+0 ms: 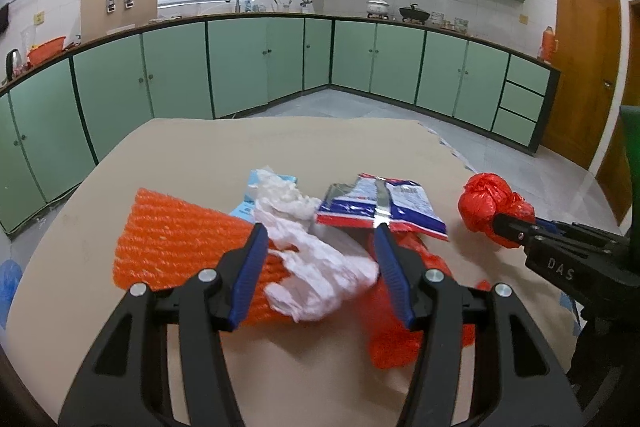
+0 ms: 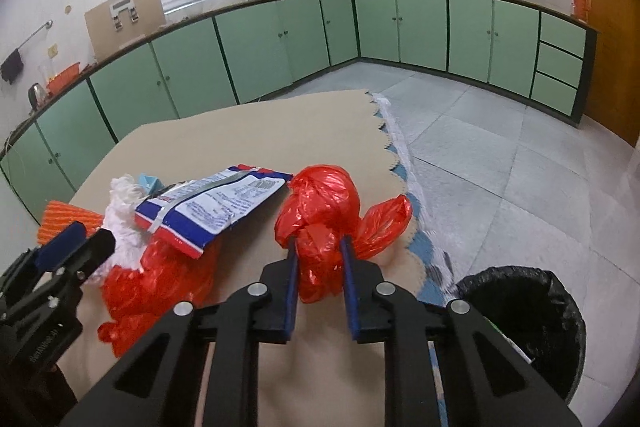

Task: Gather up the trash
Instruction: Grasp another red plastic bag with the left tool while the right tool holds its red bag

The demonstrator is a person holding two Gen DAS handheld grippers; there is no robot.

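— What does the right tool [image 2: 320, 247] hold?
— A knotted, crinkled red bag [image 2: 324, 211], pinched above the surface [image 2: 256, 131] edge, near the black-lined bin [image 2: 560, 307].
— The left tool [image 1: 320, 239]?
— Spread wide over white tissue [image 1: 316, 275], wrapper [image 1: 384, 207] beyond.

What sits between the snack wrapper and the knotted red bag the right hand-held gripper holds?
Bare cardboard tabletop, seen in the right wrist view: a strip separates the snack wrapper from the knotted red bag clamped in the right hand-held gripper.

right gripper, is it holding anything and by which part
The right gripper pinches the knotted red plastic bag at its lower bunched end.
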